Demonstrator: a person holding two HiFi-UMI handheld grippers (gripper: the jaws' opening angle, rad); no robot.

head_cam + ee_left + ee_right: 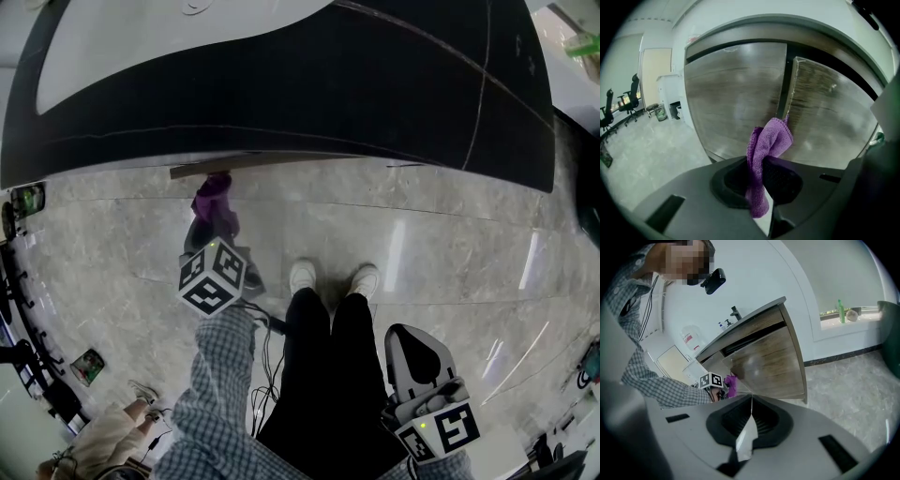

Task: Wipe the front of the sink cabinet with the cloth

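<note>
The cloth (766, 145) is showing as a purple, nubbly rag, bunched into a fold. One end is sticking up above the left claw (759, 183) and a tail is hanging down below it. The left claw is pinching the cloth between its two pads, about midway along the fold.

The left gripper view is showing the cabinet (736, 98) close up: grey-brown wood grain, with one door (829, 117) standing slightly ajar. The cloth's upper end is sitting right at that door's edge; I cannot tell if it is touching.

The head view is showing what the gripper views are not: the dark tabletop (375, 84) from above, the marble floor (450, 244) and the person's white shoes (302, 277). There the cloth (214, 192) is poking out just under the tabletop's lip.

The right gripper view is taking in the cabinet (773, 362) from the side, with a faucet (736, 312) on top. The right claw (750, 420) is hanging well back from the cabinet, its pads pressed together on nothing.
</note>
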